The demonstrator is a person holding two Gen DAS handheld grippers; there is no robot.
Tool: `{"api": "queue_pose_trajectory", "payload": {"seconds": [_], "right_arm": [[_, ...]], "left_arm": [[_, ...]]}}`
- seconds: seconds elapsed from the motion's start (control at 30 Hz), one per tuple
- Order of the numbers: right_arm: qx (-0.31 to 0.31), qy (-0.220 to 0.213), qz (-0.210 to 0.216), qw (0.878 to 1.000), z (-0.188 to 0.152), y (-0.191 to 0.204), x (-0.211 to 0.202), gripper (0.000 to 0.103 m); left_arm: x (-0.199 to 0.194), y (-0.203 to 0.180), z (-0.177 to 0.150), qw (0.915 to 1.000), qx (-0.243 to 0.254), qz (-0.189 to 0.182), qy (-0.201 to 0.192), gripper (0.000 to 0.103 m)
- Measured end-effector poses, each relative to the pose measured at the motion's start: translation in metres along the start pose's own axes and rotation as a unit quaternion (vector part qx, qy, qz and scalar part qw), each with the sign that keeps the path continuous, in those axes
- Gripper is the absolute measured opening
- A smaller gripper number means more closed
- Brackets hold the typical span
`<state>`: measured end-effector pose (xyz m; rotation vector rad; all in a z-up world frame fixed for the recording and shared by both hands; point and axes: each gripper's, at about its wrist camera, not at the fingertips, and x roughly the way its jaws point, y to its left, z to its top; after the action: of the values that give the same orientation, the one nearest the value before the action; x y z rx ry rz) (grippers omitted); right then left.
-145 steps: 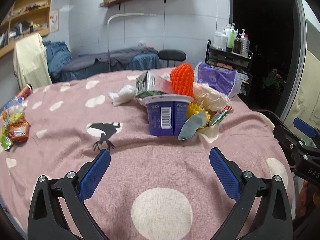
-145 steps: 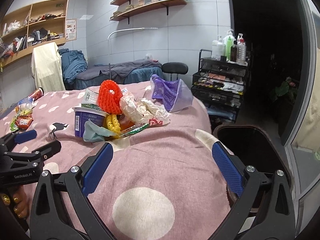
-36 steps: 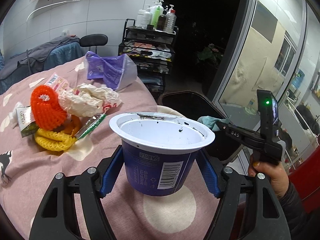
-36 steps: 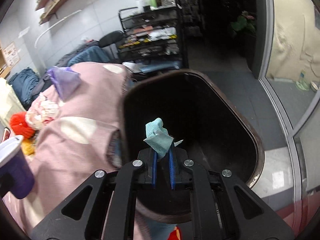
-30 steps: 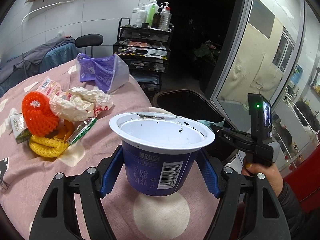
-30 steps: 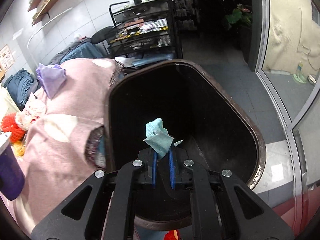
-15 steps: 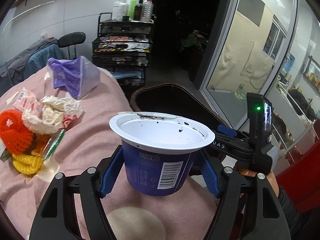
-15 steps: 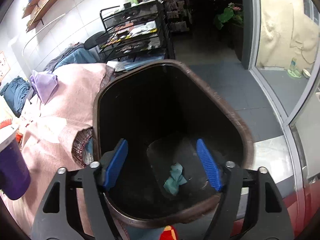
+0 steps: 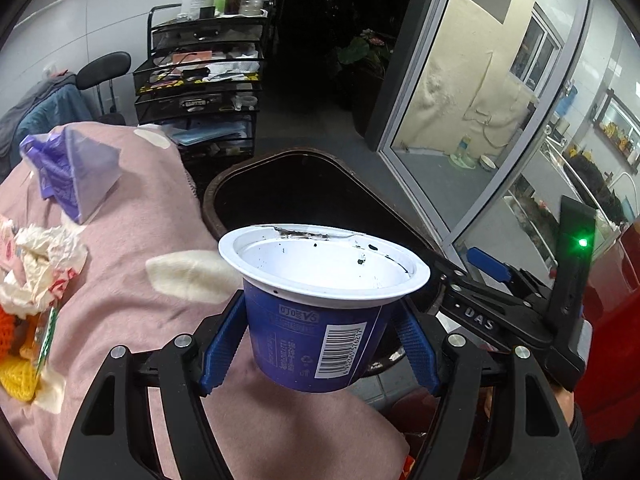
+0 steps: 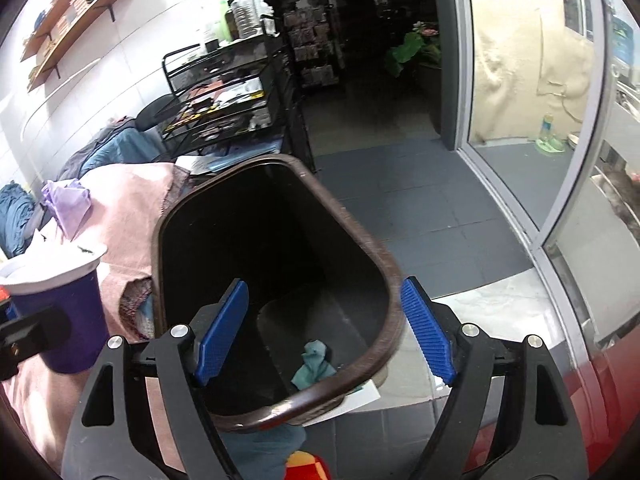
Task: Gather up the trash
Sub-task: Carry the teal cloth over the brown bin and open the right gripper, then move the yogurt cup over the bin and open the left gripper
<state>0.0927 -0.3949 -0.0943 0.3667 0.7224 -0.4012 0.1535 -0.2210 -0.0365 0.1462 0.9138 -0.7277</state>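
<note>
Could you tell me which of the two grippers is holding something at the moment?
The left gripper: its pads clamp the blue cup. The right gripper is open and empty above the bin.

Left tool [image 9: 320,344]: tilted downward, blue pads clamped on both sides of the tub [image 9: 320,300].
Right tool [image 10: 324,332]: tilted downward, jaws spread wide, nothing between them.

The left tool [image 9: 320,344] clamps an upright, empty purple yogurt cup [image 9: 320,300] just before the dark bin's rim [image 9: 256,168], beside the pink-clothed surface [image 9: 132,248], the right tool [image 9: 486,264] hovering over the bin.
</note>
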Motion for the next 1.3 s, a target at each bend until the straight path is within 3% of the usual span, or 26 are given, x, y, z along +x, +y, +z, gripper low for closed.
{"api": "queue_pose_trajectory", "payload": {"seconds": [0.63,0.7,0.8,0.9,1.3], "right_arm": [[0.038,-0.007,-0.046,0.998,0.000,-0.035,-0.010,0.079],[0.042,-0.007,-0.048,0.998,0.000,-0.037,-0.010,0.079],[0.050,-0.009,-0.052,0.997,0.000,-0.040,-0.011,0.087],[0.052,-0.011,-0.053,0.997,0.001,-0.041,-0.012,0.088],[0.049,-0.013,-0.046,0.998,0.001,-0.036,-0.014,0.090]], "left_arm": [[0.064,-0.014,0.018,0.9964,0.017,0.012,0.082,0.072],[0.067,-0.013,0.018,0.9958,0.020,0.013,0.088,0.075],[0.066,-0.015,0.018,0.9960,0.026,0.013,0.085,0.086],[0.061,-0.014,0.019,0.9967,0.025,0.012,0.076,0.092],[0.027,-0.014,0.020,0.9994,0.018,-0.003,0.030,0.094]]}}
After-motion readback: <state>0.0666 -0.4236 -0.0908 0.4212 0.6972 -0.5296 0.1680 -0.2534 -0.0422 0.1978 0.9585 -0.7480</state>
